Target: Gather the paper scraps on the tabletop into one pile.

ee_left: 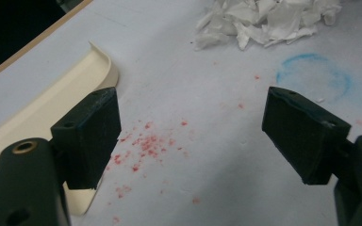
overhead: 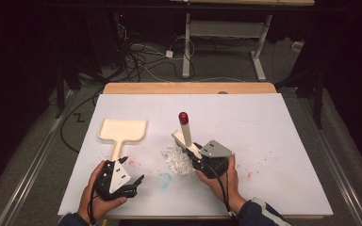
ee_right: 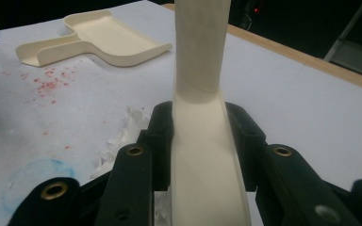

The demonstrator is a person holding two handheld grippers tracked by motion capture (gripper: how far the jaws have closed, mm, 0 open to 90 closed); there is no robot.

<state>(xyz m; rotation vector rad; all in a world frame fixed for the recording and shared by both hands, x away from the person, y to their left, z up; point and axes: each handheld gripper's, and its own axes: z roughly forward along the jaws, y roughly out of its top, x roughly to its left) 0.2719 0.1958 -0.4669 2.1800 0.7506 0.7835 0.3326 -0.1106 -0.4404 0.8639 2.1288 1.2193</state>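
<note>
Right gripper (ee_right: 200, 141) clamps the cream plastic brush (overhead: 186, 134) beside the shredded white paper pile (overhead: 176, 159); left gripper (ee_left: 193, 136), jaws wide, needs the cream plastic dustpan (overhead: 122, 131) next.

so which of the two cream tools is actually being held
The brush with the red tip, clamped upright in the right gripper; the dustpan lies flat, ungripped.

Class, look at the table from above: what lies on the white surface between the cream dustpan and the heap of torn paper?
In the high view, only red specks lie between the dustpan and the paper heap.
</note>
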